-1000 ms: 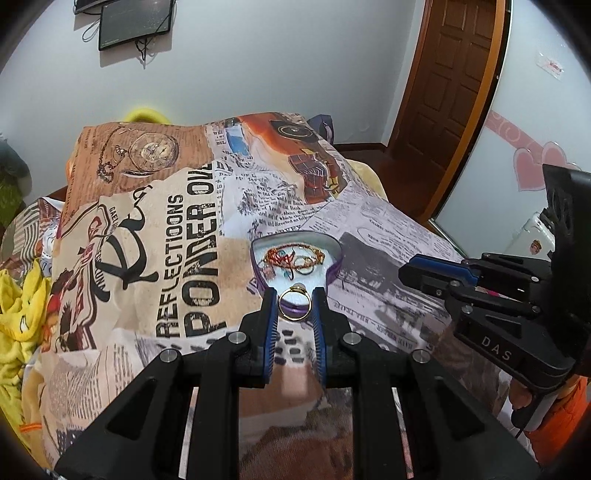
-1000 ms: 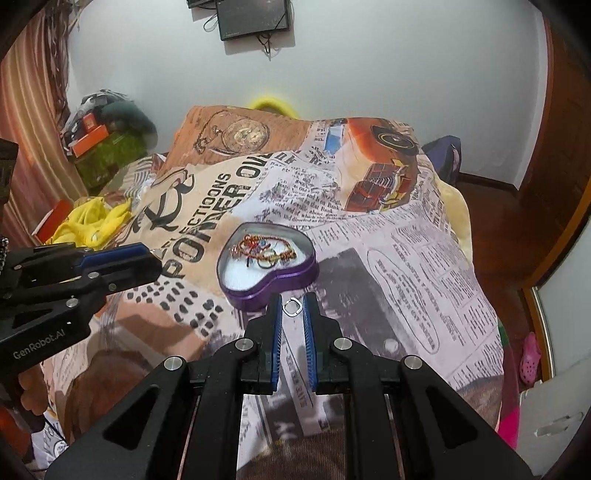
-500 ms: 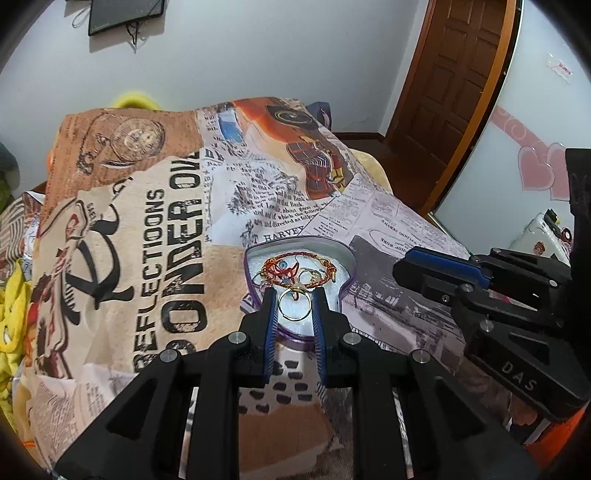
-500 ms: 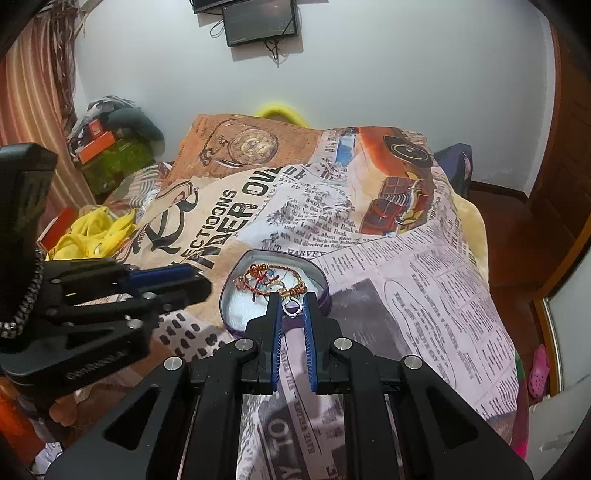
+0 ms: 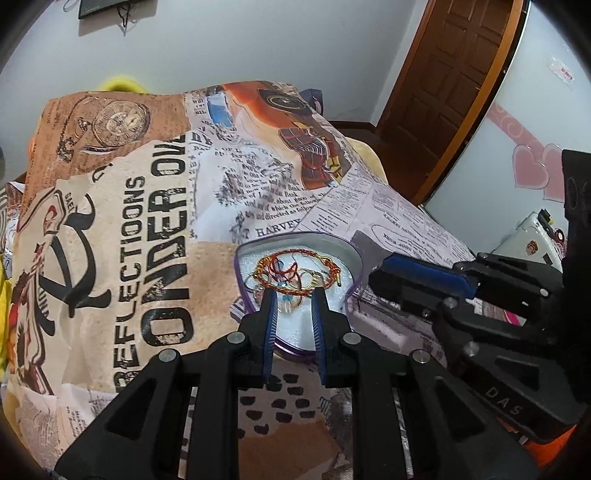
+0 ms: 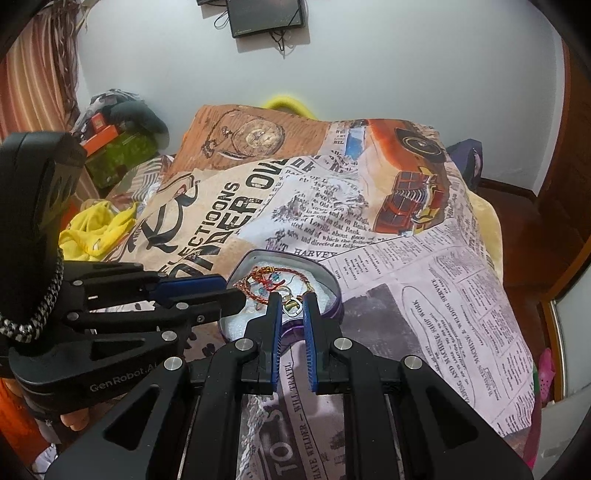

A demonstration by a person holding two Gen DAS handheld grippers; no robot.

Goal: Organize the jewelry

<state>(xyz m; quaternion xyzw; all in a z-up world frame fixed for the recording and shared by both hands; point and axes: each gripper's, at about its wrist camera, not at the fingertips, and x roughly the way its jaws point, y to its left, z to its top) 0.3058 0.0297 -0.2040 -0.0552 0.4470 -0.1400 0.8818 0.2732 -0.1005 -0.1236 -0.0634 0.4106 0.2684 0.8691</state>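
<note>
A purple heart-shaped tin [image 5: 295, 236] with white lining lies on the bed and holds a tangle of red and gold bracelets [image 5: 295, 266]. My left gripper [image 5: 293, 297] hangs over the tin's near part, shut on a thin gold ring [image 5: 287, 303] that is faint against the lining. In the right wrist view the tin [image 6: 288, 254] and bracelets [image 6: 266, 280] lie just ahead. My right gripper [image 6: 292, 301] is shut on a small ring with a stone [image 6: 291, 308] above the tin's near rim. The two grippers stand side by side, close together.
A bedspread with newspaper print [image 5: 147, 221] covers the bed, which drops off at the right edge [image 6: 517, 332]. Yellow cloth [image 6: 92, 229] and boxes lie at the left. A brown door [image 5: 450, 92] stands at the right, a dark screen [image 6: 266, 16] on the wall.
Both grippers have moved forward and down toward the tin, each still holding its ring. The tips, which were short of the tin, now hang over its near part.
</note>
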